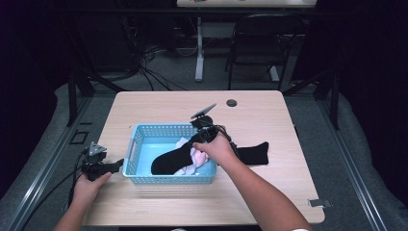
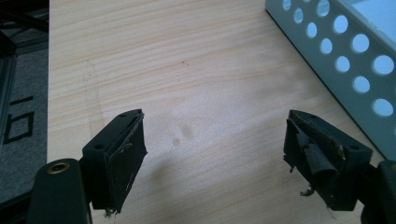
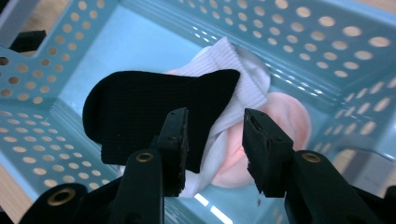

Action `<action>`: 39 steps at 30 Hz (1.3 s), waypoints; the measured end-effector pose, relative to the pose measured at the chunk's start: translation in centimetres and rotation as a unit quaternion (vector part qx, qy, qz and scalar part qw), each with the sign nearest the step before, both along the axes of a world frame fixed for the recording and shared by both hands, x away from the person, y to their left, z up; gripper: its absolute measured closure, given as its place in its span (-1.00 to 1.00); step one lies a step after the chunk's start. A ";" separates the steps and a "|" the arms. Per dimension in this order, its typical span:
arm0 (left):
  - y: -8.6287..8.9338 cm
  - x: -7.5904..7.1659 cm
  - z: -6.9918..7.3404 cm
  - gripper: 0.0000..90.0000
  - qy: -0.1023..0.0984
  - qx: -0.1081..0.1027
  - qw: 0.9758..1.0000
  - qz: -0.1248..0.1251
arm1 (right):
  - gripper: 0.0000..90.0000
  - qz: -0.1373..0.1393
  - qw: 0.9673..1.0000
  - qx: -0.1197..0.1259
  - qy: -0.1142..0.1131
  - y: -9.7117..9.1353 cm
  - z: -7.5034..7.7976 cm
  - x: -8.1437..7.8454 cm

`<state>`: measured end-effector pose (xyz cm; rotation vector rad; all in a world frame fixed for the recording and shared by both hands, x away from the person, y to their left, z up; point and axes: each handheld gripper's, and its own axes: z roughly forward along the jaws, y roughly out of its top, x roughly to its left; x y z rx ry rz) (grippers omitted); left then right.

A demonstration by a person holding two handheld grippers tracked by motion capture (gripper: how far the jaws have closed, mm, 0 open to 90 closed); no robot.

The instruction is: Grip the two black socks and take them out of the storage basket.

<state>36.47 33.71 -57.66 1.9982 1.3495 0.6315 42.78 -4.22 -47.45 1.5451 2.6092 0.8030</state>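
Note:
A light blue perforated basket (image 1: pixel 166 127) stands on the wooden table (image 1: pixel 269 110). Inside it a black sock (image 1: pixel 173 159) lies over a white and pink sock (image 1: pixel 197 157). A second black sock (image 1: pixel 254 153) lies on the table just right of the basket. My right gripper (image 1: pixel 200 138) hangs over the basket's right half. In the right gripper view its jaws (image 3: pixel 215 135) stand apart above the black sock (image 3: pixel 140 107), the white sock (image 3: pixel 243 70) and its pink part (image 3: pixel 289 116), with nothing between them. My left gripper (image 1: pixel 117 166) rests open left of the basket.
In the left gripper view the open jaws (image 2: pixel 215 140) hover over bare wood (image 2: pixel 187 56), with the basket's wall (image 2: pixel 345 60) at the right. A round cable hole (image 1: pixel 232 103) is near the table's far edge. A dark chair (image 1: pixel 260 43) stands behind the table.

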 end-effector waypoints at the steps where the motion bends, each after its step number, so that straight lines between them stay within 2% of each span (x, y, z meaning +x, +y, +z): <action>1: 0.0 0.0 0.0 -0.54 0.000 0.001 1.000 0.000 | 0.34 0.002 1.000 -0.002 0.001 0.2 -0.2 0.1; 6: 0.1 0.0 0.0 -0.54 0.001 0.000 1.000 0.001 | 0.33 0.004 1.000 -0.009 0.013 1.2 -1.4 0.8; 12: 0.0 -0.1 0.0 -0.54 0.000 -0.001 1.000 0.000 | 0.30 -0.005 1.000 -0.017 0.022 2.0 -2.6 1.1; 22: 0.0 -0.1 0.1 -0.54 0.000 -0.001 1.000 -0.001 | 0.22 -0.006 0.998 -0.038 0.056 2.9 -4.3 1.5; 27: 0.0 -0.1 0.1 -0.54 -0.001 -0.001 1.000 -0.002 | 0.19 -0.008 0.997 -0.038 0.070 3.1 -4.8 1.6; 29: 0.0 -0.1 0.1 -0.54 -0.001 -0.001 1.000 -0.002 | 0.19 -0.018 0.997 -0.028 0.073 3.3 -5.2 1.4; 30: 0.0 -0.1 0.1 -0.54 -0.001 -0.001 1.000 -0.002 | 0.20 -0.005 0.996 -0.037 0.079 3.2 -5.1 1.5; 31: 0.0 -0.1 0.1 -0.54 -0.001 -0.001 1.000 -0.002 | 0.21 -0.011 0.996 -0.030 0.078 3.3 -5.3 1.4; 32: 0.0 -0.1 0.1 -0.54 -0.001 -0.001 1.000 -0.002 | 0.22 -0.004 0.996 -0.032 0.084 3.4 -5.2 1.4; 33: 0.0 -0.1 0.1 -0.54 -0.001 -0.001 1.000 -0.002 | 0.24 -0.011 0.996 -0.022 0.080 3.5 -5.3 1.2; 34: 0.0 -0.1 0.1 -0.54 -0.001 -0.001 1.000 -0.002 | 0.28 -0.001 0.996 -0.028 0.083 3.5 -5.2 1.2; 35: 0.0 -0.1 0.1 -0.54 -0.001 -0.001 1.000 -0.002 | 0.32 -0.004 0.997 -0.021 0.076 3.7 -5.2 1.0; 36: 0.0 -0.1 0.1 -0.54 -0.001 -0.001 1.000 -0.002 | 0.38 0.008 0.997 -0.027 0.078 3.7 -5.0 1.0; 39: 0.0 -0.1 0.1 -0.54 -0.001 -0.001 1.000 -0.002 | 0.56 0.011 0.998 -0.028 0.061 4.0 -4.6 0.6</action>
